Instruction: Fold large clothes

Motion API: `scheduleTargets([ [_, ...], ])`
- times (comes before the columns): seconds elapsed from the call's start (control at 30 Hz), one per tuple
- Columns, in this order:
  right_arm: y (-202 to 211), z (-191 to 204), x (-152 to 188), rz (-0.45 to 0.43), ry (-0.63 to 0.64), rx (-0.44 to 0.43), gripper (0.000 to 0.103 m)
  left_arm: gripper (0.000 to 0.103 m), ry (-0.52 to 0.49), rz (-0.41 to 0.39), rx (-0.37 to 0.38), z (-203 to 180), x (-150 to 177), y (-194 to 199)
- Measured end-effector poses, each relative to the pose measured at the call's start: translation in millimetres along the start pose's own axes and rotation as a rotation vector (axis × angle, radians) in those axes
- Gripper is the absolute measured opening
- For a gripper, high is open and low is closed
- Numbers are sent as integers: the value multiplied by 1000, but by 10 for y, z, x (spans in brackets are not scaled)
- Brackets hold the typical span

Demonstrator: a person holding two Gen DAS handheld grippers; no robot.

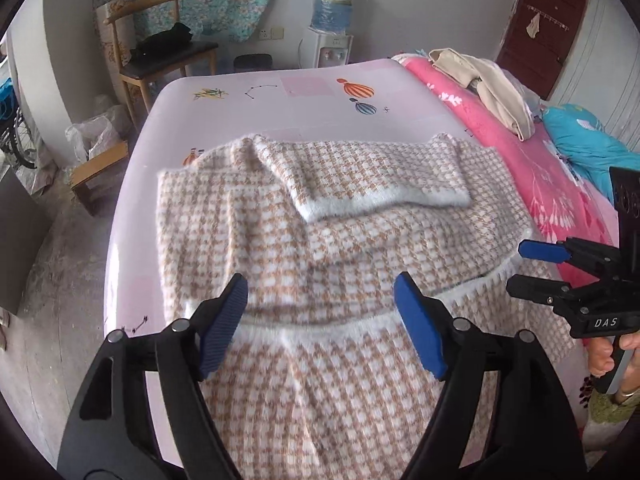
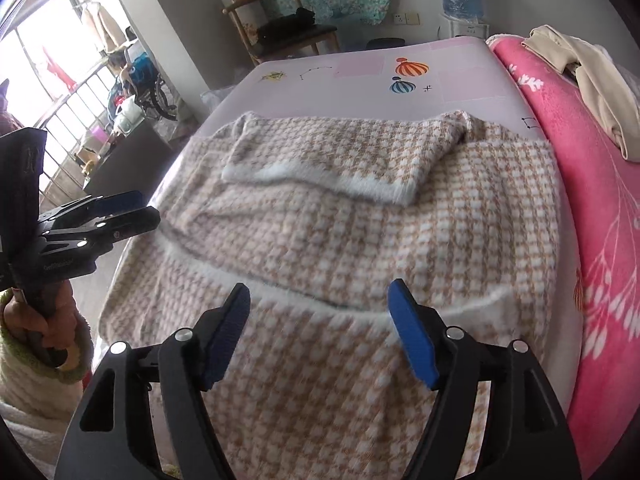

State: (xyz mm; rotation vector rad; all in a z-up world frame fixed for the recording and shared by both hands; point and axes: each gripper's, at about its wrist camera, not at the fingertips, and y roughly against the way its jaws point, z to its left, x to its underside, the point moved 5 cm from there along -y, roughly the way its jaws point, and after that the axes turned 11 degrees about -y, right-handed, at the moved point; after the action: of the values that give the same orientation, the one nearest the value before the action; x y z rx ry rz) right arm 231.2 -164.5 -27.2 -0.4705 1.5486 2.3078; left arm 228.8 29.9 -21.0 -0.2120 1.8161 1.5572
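Observation:
A beige-and-white houndstooth sweater (image 1: pixel 328 240) lies spread on the pale pink bed sheet (image 1: pixel 304 92). One sleeve (image 1: pixel 372 176) is folded across its far part, and a white-trimmed edge crosses its near part. My left gripper (image 1: pixel 320 292) hovers open over the sweater's near part, with nothing between its blue pads. My right gripper (image 2: pixel 318 292) hovers open over the same garment (image 2: pixel 360 220), and its pads are bare too. Each gripper shows in the other's view: the right one (image 1: pixel 520 268) at the right edge, the left one (image 2: pixel 144 208) at the left edge, both held in a person's hands.
A pink floral blanket (image 1: pixel 532 168) runs along the bed's right side with a cream garment (image 1: pixel 492 88) and a turquoise pillow (image 1: pixel 584 140) on it. Beyond the bed stand a wooden chair (image 1: pixel 160 56) and a water dispenser (image 1: pixel 332 16). A bare floor (image 1: pixel 60 280) lies left.

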Motion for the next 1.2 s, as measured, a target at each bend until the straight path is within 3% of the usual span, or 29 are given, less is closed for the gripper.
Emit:
scheduleTargets([
  [0.3, 28, 47, 659, 46, 8, 4, 76, 79, 78, -26, -114, 107, 682, 400],
  [0.43, -60, -63, 791, 76, -15, 33, 76, 79, 123, -28, -149, 259, 935, 437],
  [0.63, -117, -140, 766, 78, -52, 38, 76, 58, 224, -41, -76, 536, 1058, 279],
  [0.8, -151, -97, 755, 81, -29, 72, 76, 37, 246, 42, -79, 700, 1075, -66],
  [0.97, -178, -87, 745, 90, -15, 88, 76, 34, 256, 49, -51, 733, 1082, -142],
  [1.13, -206, -85, 728, 97, -20, 89, 76, 30, 265, -9, 92, 713, 1009, -95],
  [1.2, -206, -87, 729, 97, -22, 87, 76, 30, 262, -1, 96, 729, 968, -125],
])
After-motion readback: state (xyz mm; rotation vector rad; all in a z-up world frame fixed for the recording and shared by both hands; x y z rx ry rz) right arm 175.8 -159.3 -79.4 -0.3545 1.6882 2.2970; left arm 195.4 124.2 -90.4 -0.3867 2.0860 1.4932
